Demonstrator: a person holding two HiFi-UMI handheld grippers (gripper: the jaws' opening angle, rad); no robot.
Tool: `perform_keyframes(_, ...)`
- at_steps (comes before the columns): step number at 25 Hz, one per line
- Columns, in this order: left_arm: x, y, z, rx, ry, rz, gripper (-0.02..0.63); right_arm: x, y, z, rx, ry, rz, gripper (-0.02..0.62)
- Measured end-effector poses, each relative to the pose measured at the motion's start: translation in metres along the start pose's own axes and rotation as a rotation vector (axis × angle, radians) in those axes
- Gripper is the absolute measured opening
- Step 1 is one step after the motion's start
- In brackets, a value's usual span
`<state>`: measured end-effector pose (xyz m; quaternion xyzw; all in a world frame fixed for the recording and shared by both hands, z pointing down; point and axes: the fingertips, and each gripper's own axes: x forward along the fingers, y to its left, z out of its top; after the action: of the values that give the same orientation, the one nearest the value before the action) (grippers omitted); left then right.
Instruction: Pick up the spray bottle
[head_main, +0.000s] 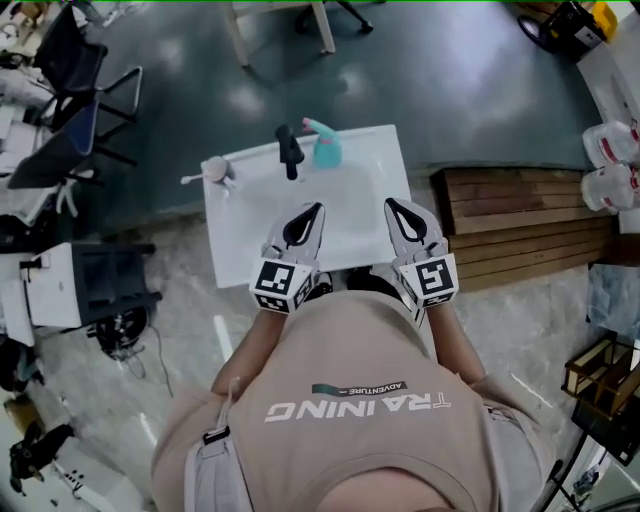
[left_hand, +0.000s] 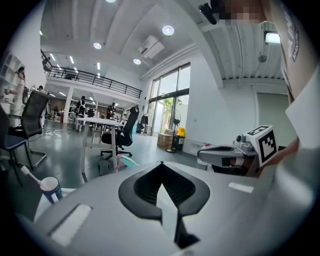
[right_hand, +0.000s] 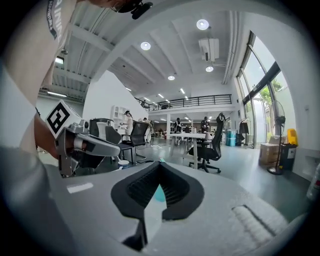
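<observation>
Bare table (head_main: 350, 200) lies before the spray bottle (head_main: 326, 148); a black object (head_main: 290, 152) stands just left.

Beige T-shirt (head_main: 350, 400), white TRAINING print; left gripper (head_main: 317, 208), right gripper (head_main: 391, 204) white, black fingers (head_main: 300, 228), marker cubes (head_main: 283, 283).

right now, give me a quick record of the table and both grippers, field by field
table: white, small
spray bottle: teal, near the far edge, untouched
dark object: just left of the bottle
cup: far left corner, toothbrush in it
left gripper: shut, empty, over the near edge
right gripper: shut, empty, over the near edge
</observation>
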<state>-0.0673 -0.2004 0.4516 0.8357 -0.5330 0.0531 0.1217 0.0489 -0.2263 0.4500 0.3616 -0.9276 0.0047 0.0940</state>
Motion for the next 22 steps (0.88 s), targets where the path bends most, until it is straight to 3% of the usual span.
perform_keyframes(7,0.021,-0.005,0.000,-0.039,0.006,0.086,0.014,0.016,-0.019,-0.020,0.025,0.049,0.106,0.002)
perform_keyframes(12,0.022,0.003,-0.003,-0.041,0.021,0.132,0.014,0.031,-0.015,-0.007,-0.033,0.030,0.173,0.002)
perform_keyframes(22,0.046,0.027,-0.005,-0.050,0.026,0.174,0.015,0.042,-0.022,-0.001,-0.048,0.045,0.142,0.002)
